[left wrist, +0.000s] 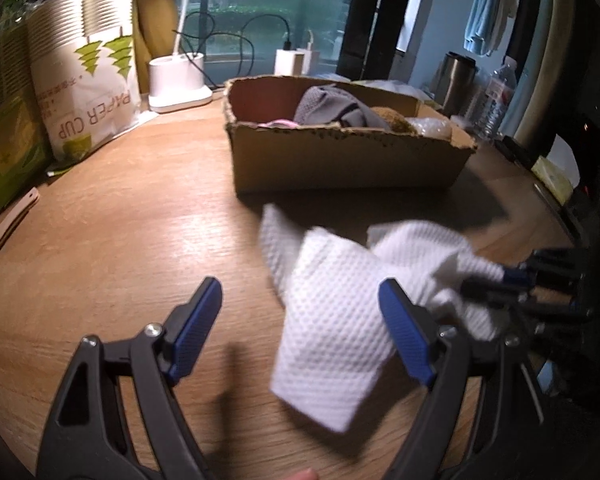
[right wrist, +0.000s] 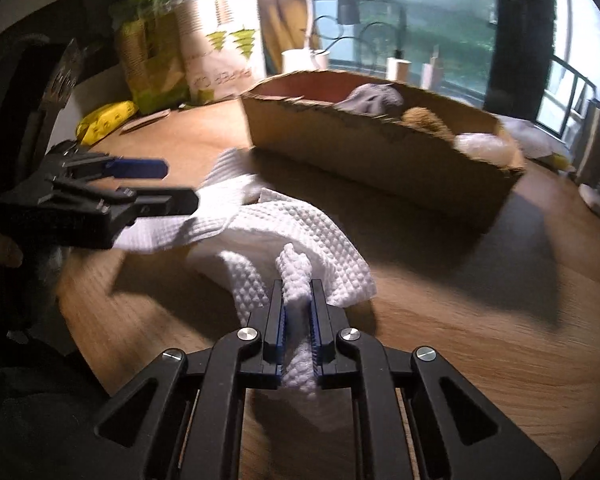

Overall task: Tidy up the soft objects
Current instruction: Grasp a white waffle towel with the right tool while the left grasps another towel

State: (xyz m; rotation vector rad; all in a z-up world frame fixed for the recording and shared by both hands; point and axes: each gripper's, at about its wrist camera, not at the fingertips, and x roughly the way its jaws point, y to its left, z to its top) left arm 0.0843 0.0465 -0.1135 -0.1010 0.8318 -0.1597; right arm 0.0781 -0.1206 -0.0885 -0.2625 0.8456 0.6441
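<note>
Right gripper [right wrist: 298, 312]: jaws pressed together, pinching a bunched fold of the white waffle-textured cloth [right wrist: 276, 236]. The cloth lies crumpled on the wooden table [right wrist: 480, 320], just in front of the open brown cardboard box [right wrist: 380, 152].

Left gripper [left wrist: 300, 320]: jaws spread wide, nothing clamped; one flap of the cloth sits between its blue pads [left wrist: 192, 332], apparently untouched.

Box contents: grey fabric [left wrist: 332, 106], a brown fuzzy item [left wrist: 392, 118], a pale crinkled item [right wrist: 484, 148].
</note>
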